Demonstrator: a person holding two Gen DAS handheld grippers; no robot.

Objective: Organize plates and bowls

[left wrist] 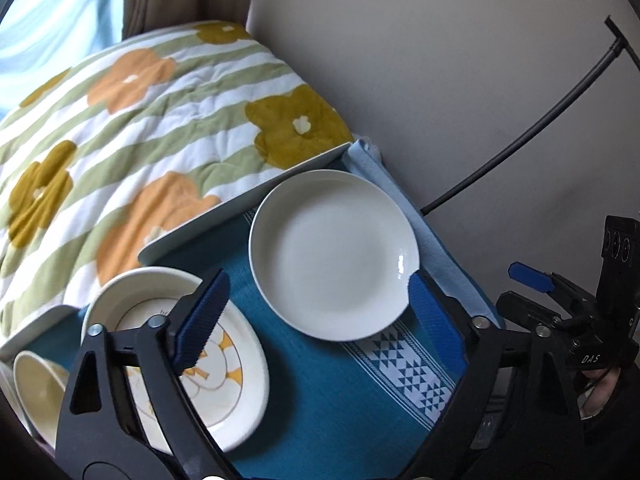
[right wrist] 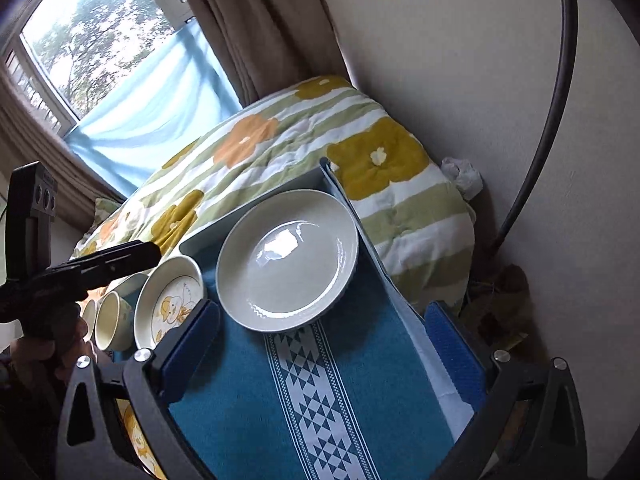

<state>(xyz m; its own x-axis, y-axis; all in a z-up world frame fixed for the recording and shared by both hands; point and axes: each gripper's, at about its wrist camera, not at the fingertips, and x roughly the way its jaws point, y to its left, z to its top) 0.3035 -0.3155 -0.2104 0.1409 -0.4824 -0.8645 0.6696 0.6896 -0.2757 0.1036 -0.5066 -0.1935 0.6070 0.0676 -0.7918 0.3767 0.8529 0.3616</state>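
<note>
A plain white plate [left wrist: 334, 254] lies on a blue cloth [left wrist: 320, 400] in a pale tray; it also shows in the right wrist view [right wrist: 288, 260]. A white plate with a yellow duck picture [left wrist: 224, 368] lies to its left, and shows in the right wrist view [right wrist: 170, 300]. A cream bowl [left wrist: 38, 388] sits further left, seen on its side in the right wrist view [right wrist: 110, 320]. My left gripper [left wrist: 316, 320] is open and empty, just short of the plain plate. My right gripper [right wrist: 328, 352] is open and empty over the cloth, below the plain plate.
The tray rim [left wrist: 240, 200] borders a flowered quilt [left wrist: 140, 120] on a bed. A wall and a black curved rod [left wrist: 540, 120] stand at the right. A window with curtains [right wrist: 120, 40] is behind the bed. The other gripper [left wrist: 568, 312] is at the right.
</note>
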